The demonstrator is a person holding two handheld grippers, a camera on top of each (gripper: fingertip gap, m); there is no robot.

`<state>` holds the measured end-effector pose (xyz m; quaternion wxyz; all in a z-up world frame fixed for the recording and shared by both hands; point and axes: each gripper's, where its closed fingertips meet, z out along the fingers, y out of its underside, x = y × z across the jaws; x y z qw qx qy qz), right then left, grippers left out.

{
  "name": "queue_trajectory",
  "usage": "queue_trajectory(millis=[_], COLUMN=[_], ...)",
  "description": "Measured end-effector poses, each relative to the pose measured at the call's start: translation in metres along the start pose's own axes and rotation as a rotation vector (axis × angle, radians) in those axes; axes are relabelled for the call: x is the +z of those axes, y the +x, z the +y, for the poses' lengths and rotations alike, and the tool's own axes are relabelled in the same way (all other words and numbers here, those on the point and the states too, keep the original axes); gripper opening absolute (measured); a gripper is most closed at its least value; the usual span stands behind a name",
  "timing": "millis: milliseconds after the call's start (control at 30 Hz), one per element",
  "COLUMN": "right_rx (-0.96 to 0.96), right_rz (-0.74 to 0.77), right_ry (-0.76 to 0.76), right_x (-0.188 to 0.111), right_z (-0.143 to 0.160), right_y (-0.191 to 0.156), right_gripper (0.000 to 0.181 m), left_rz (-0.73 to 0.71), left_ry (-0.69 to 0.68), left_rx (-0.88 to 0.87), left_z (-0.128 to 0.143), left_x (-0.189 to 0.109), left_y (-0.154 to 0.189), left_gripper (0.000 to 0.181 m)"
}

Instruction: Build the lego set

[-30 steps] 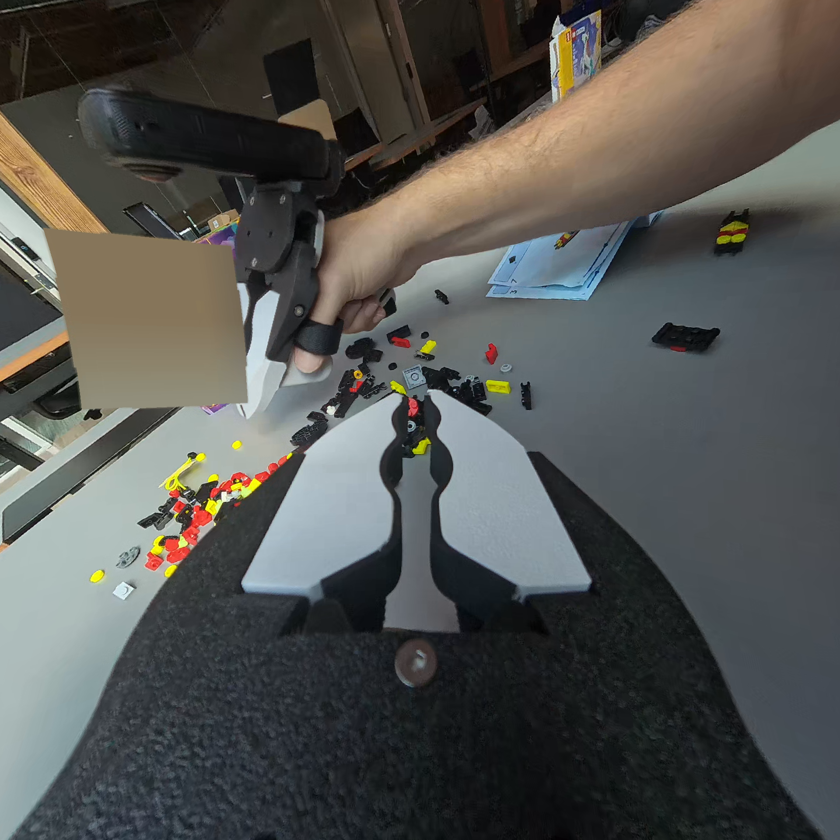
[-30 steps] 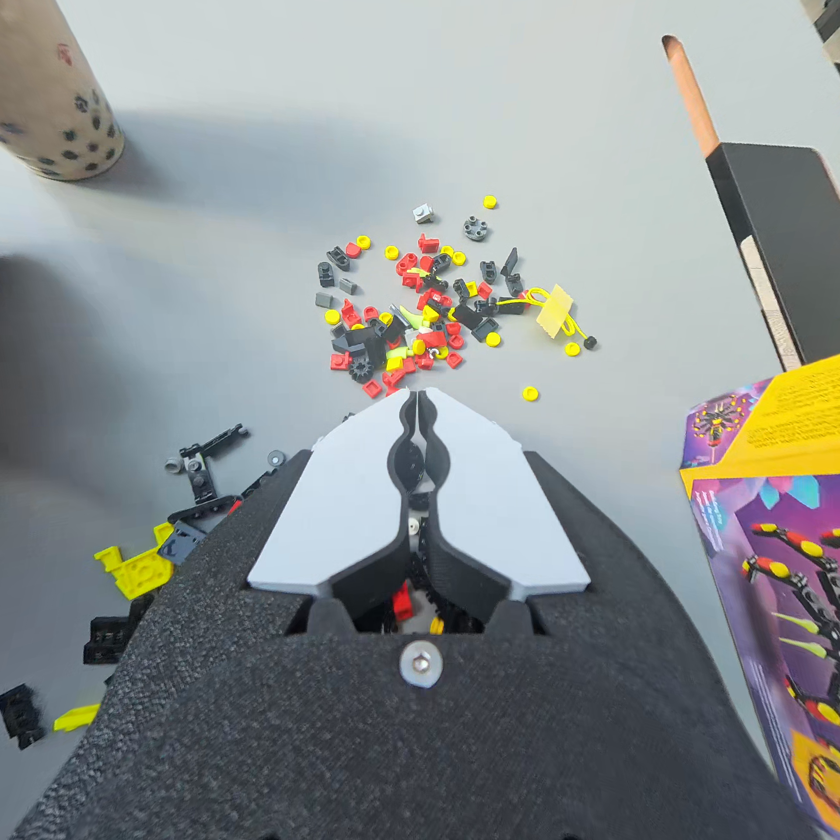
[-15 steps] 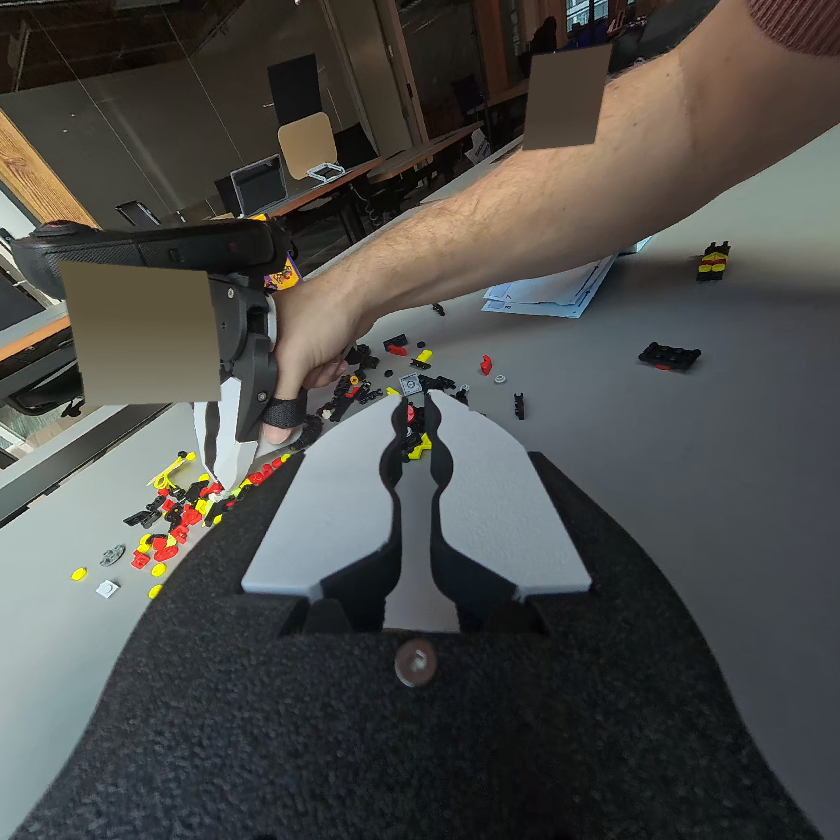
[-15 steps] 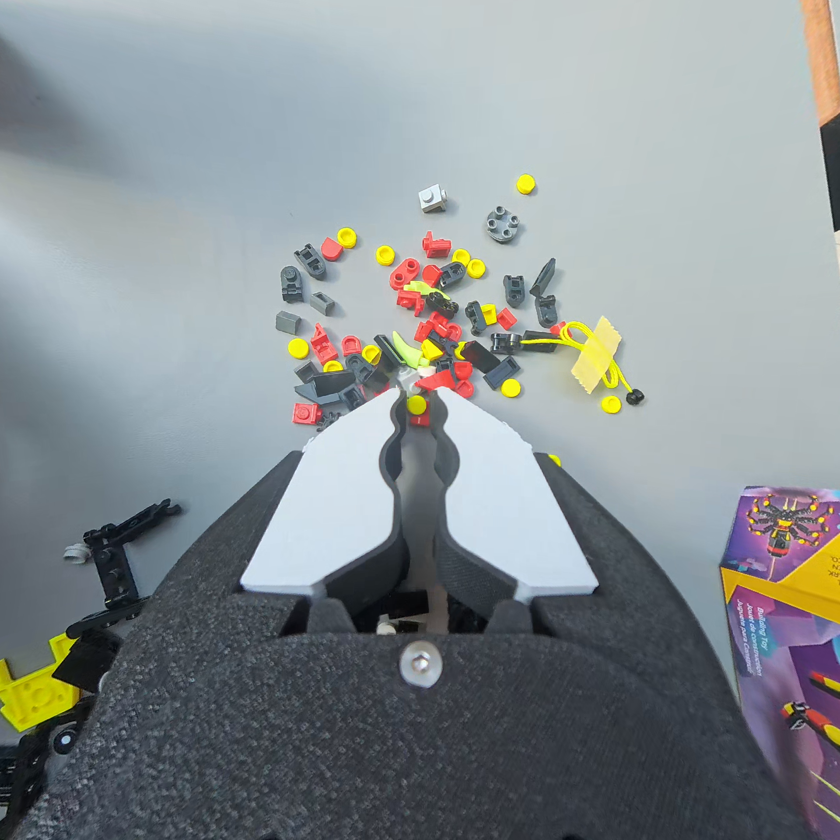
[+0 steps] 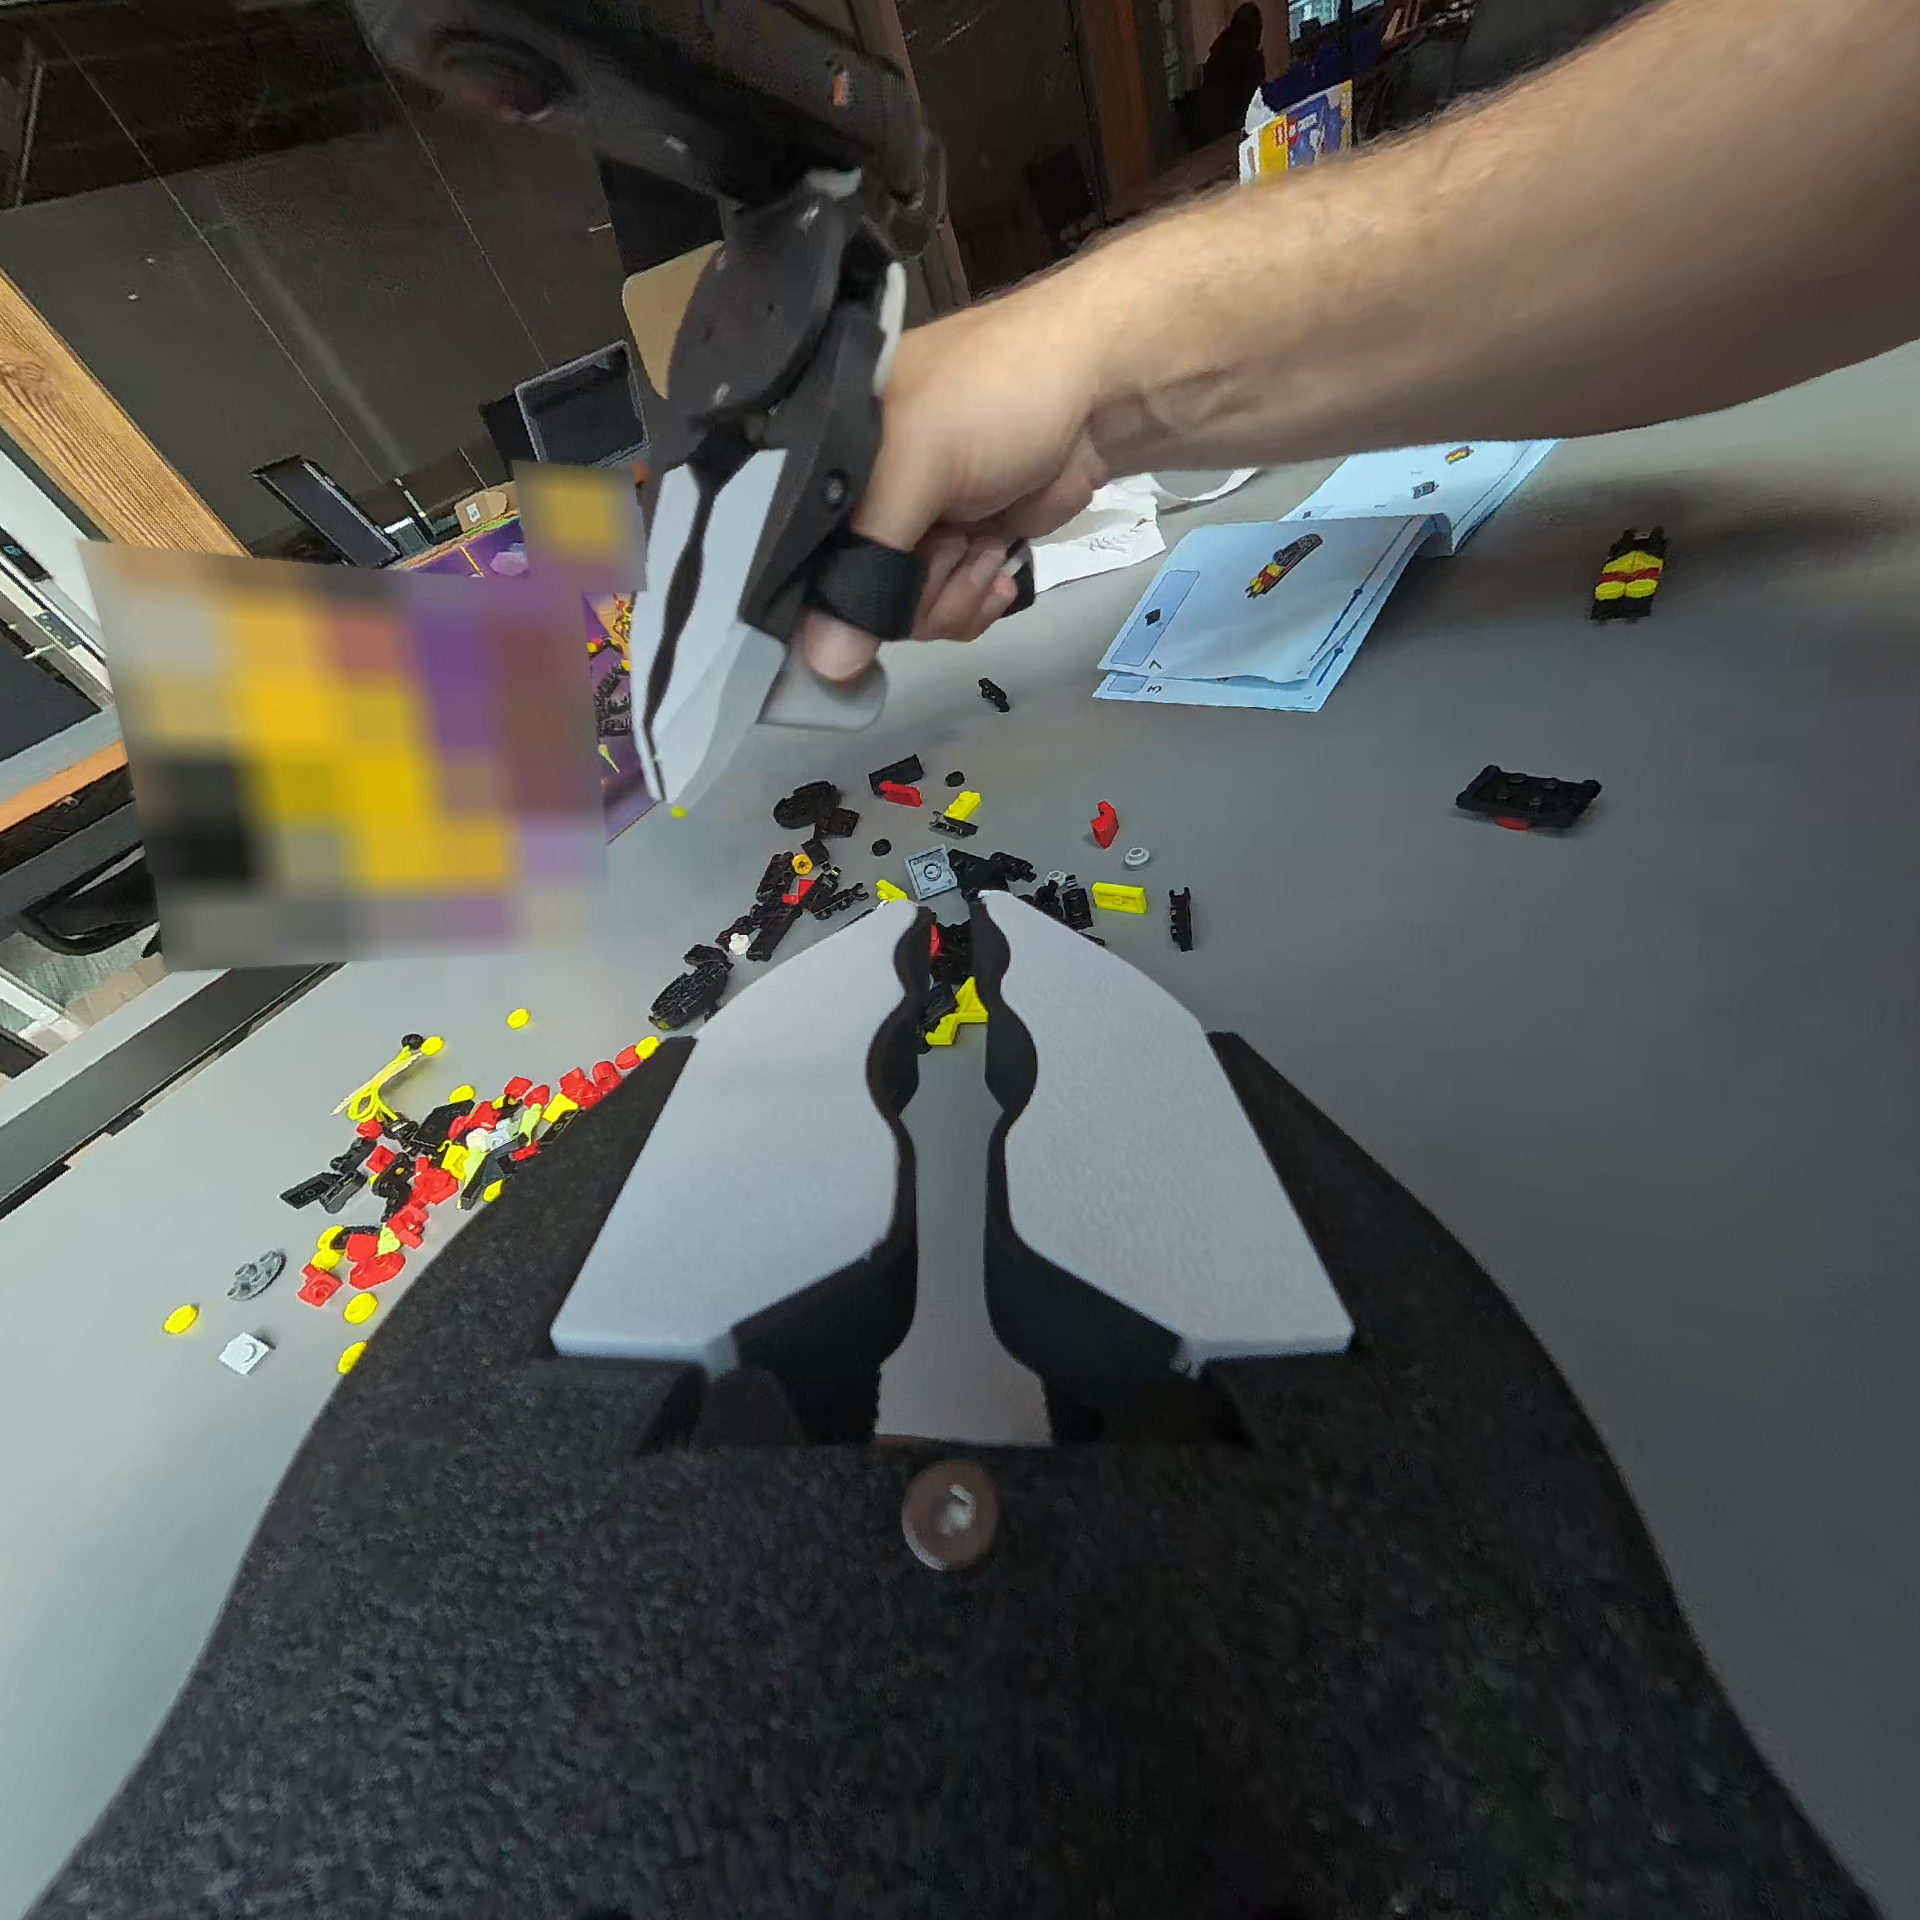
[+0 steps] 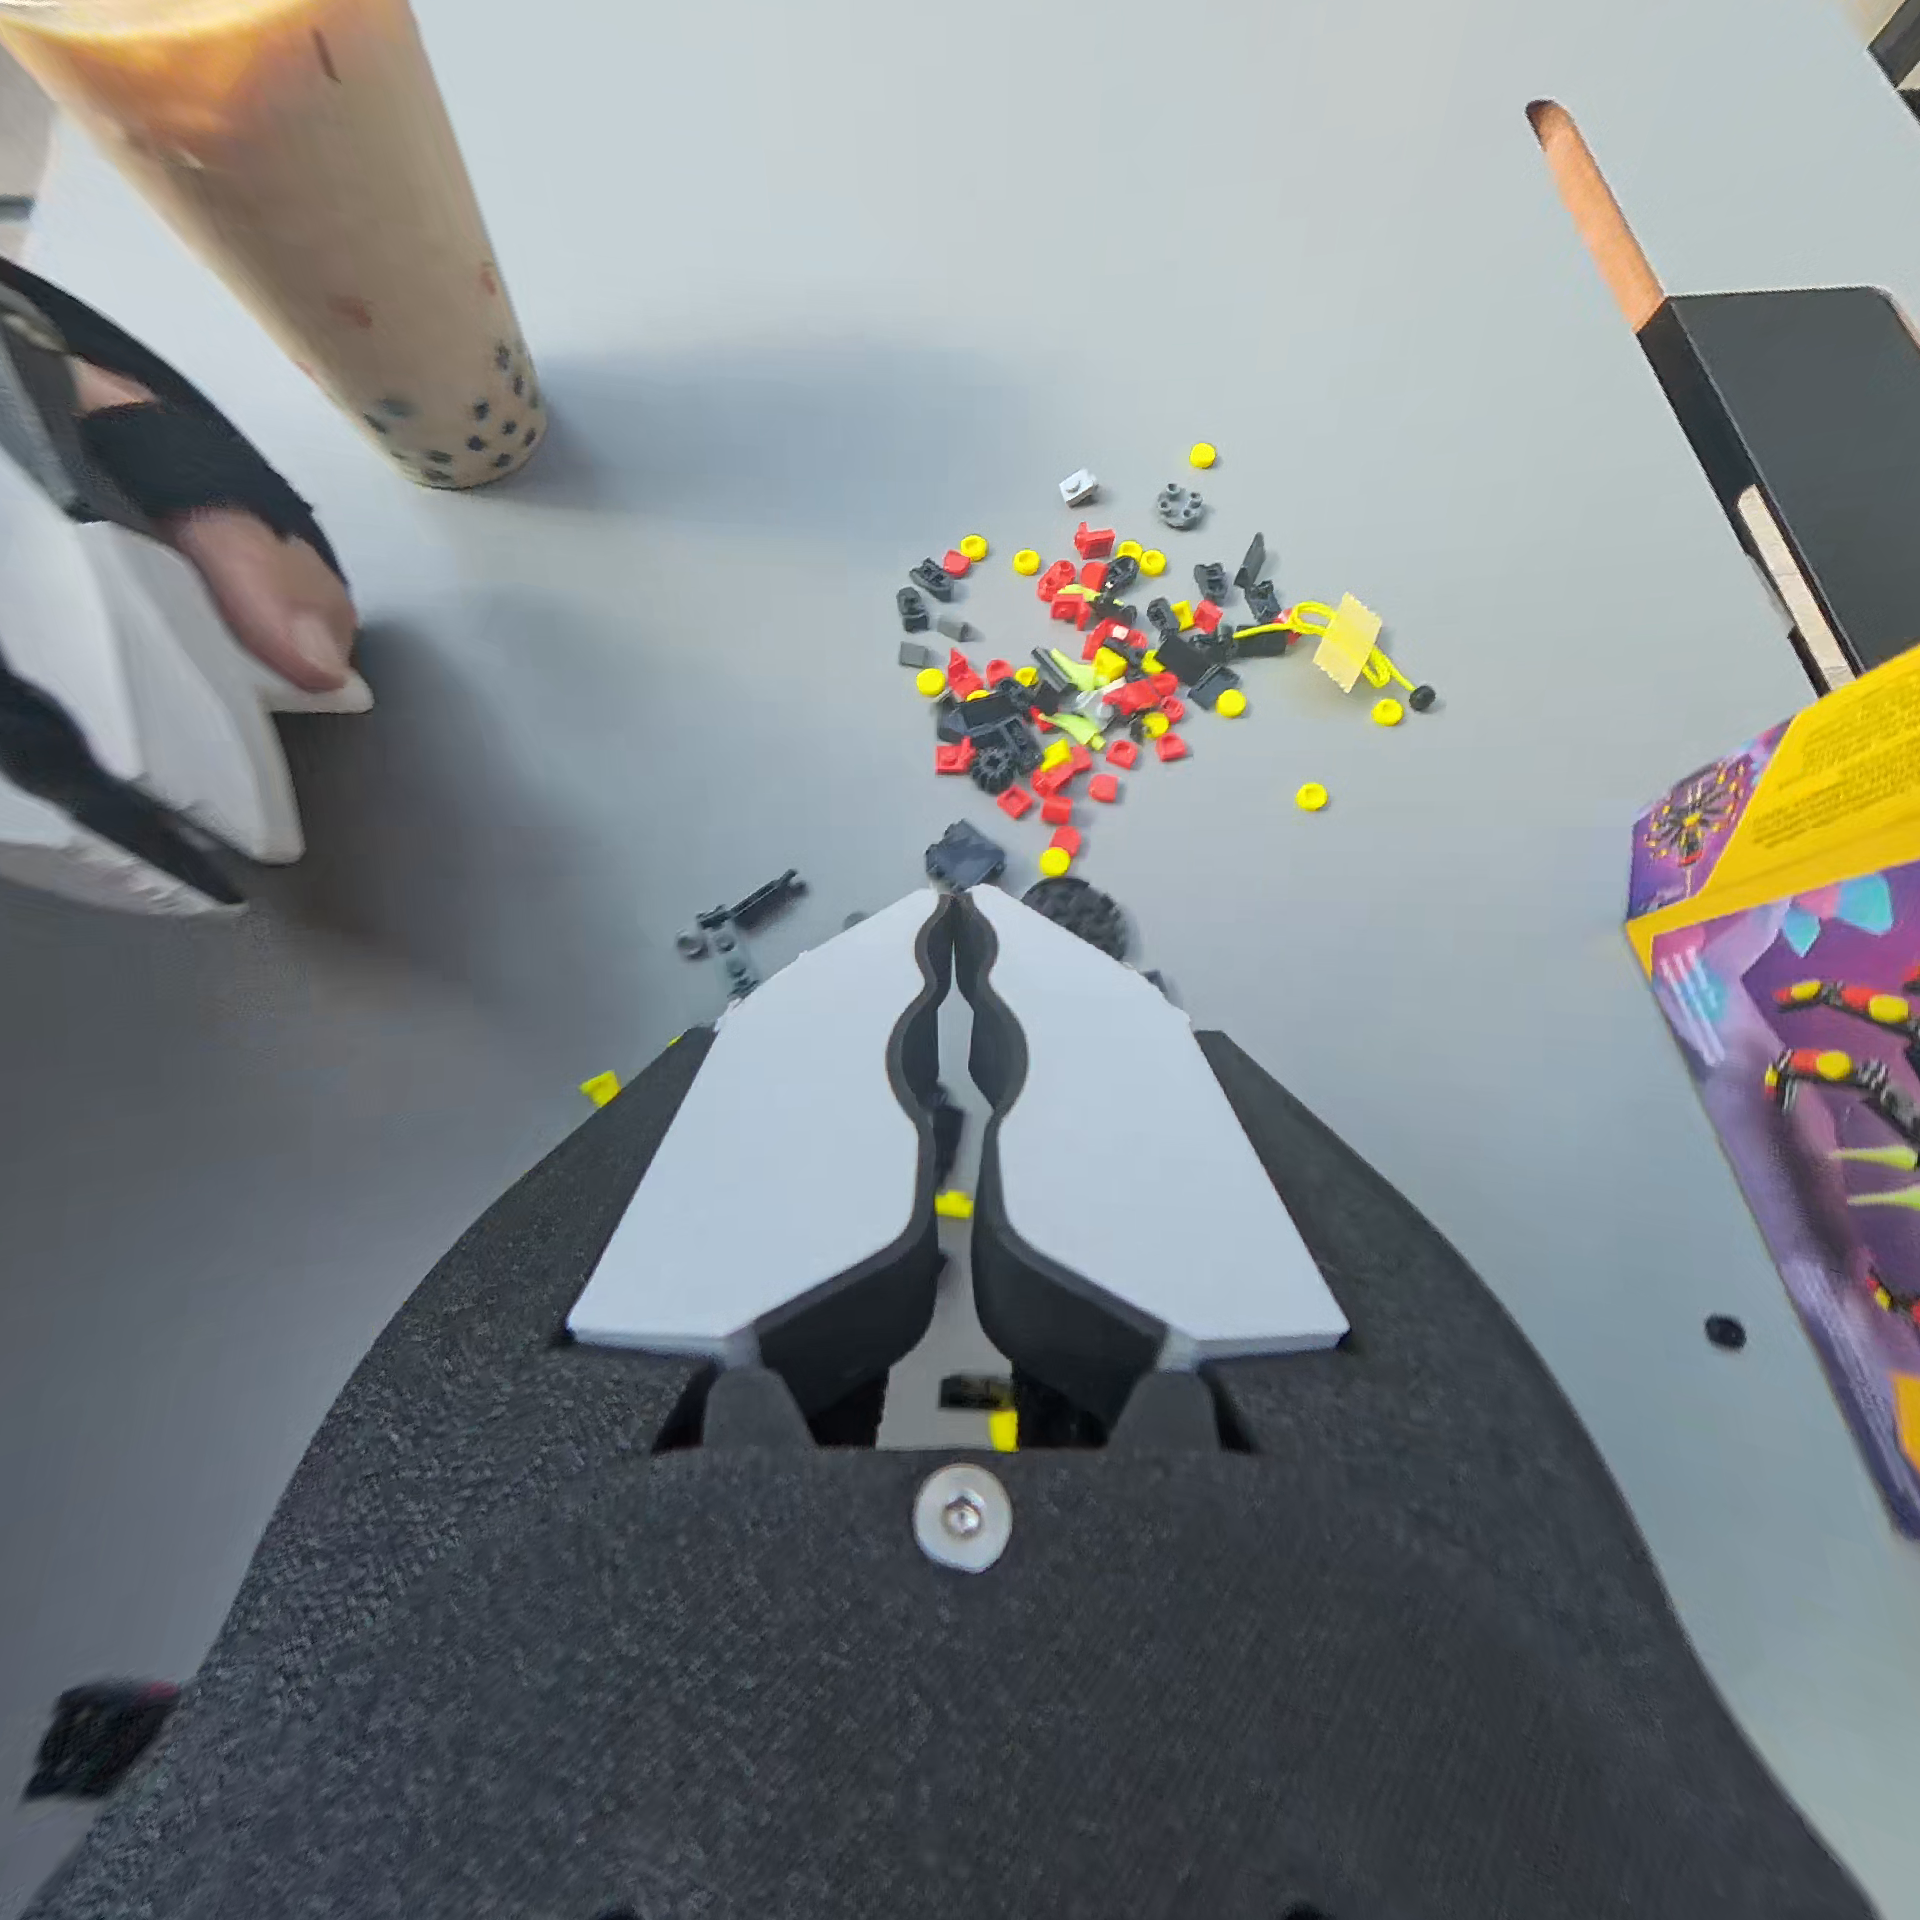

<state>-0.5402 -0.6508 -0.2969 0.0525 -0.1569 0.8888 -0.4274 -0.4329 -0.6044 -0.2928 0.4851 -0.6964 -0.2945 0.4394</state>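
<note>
Loose small red, yellow and black Lego pieces lie in a pile (image 6: 1091,675) on the grey table, also seen in the left wrist view (image 5: 436,1164). A second pile of mostly black pieces (image 5: 831,883) lies beyond my left gripper (image 5: 948,914). That gripper is shut on a small black, red and yellow assembly (image 5: 951,997), held low over the table. My right gripper (image 6: 961,896) is shut on a small dark grey piece (image 6: 964,857). It is raised above the table (image 5: 670,790), short of the small-piece pile.
A light blue instruction booklet (image 5: 1299,603), a black-yellow-red sub-build (image 5: 1629,571) and a black plate build (image 5: 1527,800) lie to the right. A purple and yellow set box (image 6: 1818,987) stands right of the pile. A tall cup of milk tea (image 6: 343,260) stands at the far left. Spacing between my two grippers at the tips: around 12 cm.
My right gripper dropped onto the small-piece pile with its jaws apart, then shut and lifted up and back with the dark grey piece. My left gripper has barely moved.
</note>
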Motion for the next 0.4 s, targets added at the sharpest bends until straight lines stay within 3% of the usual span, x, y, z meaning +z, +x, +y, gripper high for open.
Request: queue_trajectory(millis=[133,233,300,400], right_rx=[0.101,0.133,0.149,0.137], right_rz=[0.044,0.218,0.318,0.380], right_ry=[-0.043,-0.198,-0.288,-0.354], right_x=[-0.065,-0.101,-0.113,-0.114], right_z=[0.049,0.109,0.142,0.163], right_y=[-0.065,-0.101,-0.121,-0.141], right_gripper=[0.000,0.000,0.000,0.000], left_rz=[0.031,0.083,0.124,0.183], left_ry=[0.012,-0.021,-0.044,-0.054], left_rx=[0.000,0.021,0.024,0.037], left_z=[-0.006,-0.006,-0.005,-0.008], left_x=[0.001,0.009,0.018,0.033], left_y=[0.004,0.014,0.024,0.042], left_gripper=[0.007,0.007,0.008,0.008])
